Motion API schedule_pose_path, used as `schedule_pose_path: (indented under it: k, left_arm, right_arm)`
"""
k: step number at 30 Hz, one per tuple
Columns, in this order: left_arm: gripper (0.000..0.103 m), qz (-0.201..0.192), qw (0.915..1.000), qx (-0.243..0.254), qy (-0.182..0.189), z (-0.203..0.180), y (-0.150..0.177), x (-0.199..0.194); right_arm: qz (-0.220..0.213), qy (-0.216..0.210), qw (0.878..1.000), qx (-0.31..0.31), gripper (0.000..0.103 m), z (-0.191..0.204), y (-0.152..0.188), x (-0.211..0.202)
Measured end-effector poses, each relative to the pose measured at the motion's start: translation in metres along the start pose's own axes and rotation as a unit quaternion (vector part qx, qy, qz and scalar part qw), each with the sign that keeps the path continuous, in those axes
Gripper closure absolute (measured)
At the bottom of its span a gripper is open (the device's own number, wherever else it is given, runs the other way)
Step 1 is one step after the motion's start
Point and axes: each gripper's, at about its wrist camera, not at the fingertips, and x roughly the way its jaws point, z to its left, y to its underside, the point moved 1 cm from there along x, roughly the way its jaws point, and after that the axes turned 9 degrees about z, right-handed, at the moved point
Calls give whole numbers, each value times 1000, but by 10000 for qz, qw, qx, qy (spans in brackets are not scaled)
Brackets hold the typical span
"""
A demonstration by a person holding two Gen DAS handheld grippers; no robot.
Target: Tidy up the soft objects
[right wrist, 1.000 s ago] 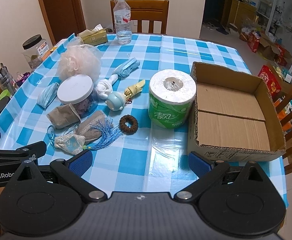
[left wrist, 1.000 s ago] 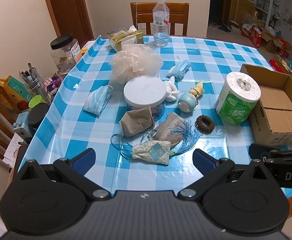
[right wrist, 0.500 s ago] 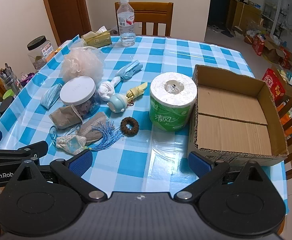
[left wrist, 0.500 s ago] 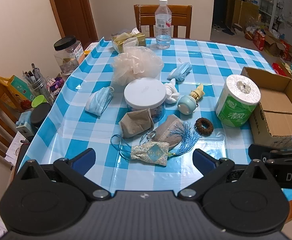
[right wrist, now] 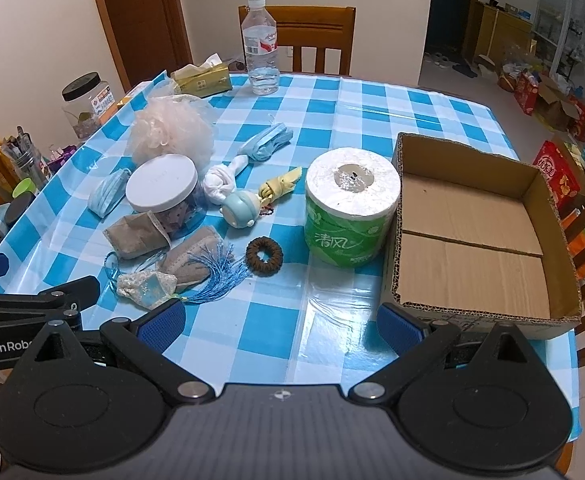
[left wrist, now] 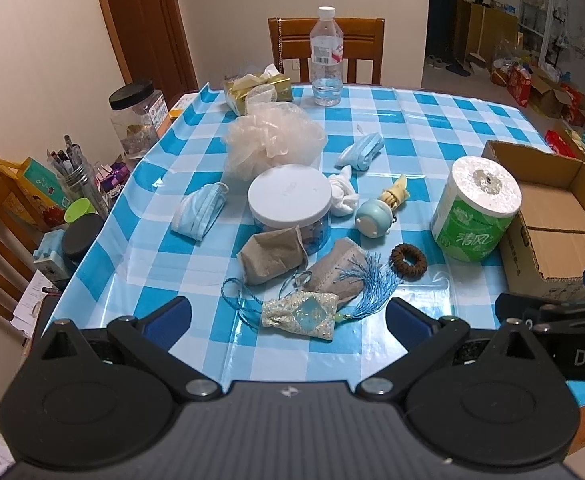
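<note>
Soft items lie on the blue checked table: a floral sachet with a blue tassel (left wrist: 300, 315) (right wrist: 145, 285), two grey pouches (left wrist: 273, 256), a brown scrunchie (left wrist: 408, 259) (right wrist: 264, 256), blue face masks (left wrist: 199, 216), a peach bath pouf (left wrist: 274, 140) (right wrist: 172, 130), a white knotted cloth (left wrist: 342, 194) and a toilet roll (left wrist: 474, 208) (right wrist: 350, 210). An empty cardboard box (right wrist: 476, 236) stands at the right. My left gripper (left wrist: 288, 318) hovers open just short of the sachet. My right gripper (right wrist: 278, 324) is open over the near table edge, holding nothing.
A white-lidded jar (left wrist: 290, 200), a blue round toy (left wrist: 373, 218), a water bottle (left wrist: 325, 56) and a tissue pack (left wrist: 258, 88) also sit on the table. Pens, jars and clutter crowd a side table at left (left wrist: 80, 184). A wooden chair (left wrist: 326, 48) stands behind.
Both grippers have drawn back and risen slightly, so the table items sit a little farther away. Nothing on the table has moved.
</note>
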Motion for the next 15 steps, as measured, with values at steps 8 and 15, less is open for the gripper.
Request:
schedule_pose_path:
  k: [8, 15]
  left_arm:
    - [1, -88, 9996, -101, 268, 12, 6, 17]
    - [1, -224, 9990, -12, 378, 22, 11, 33]
  right_arm:
    - [-165, -239, 9994, -193, 0, 10, 0, 9]
    - [-242, -480, 9979, -367, 0, 18, 3, 28]
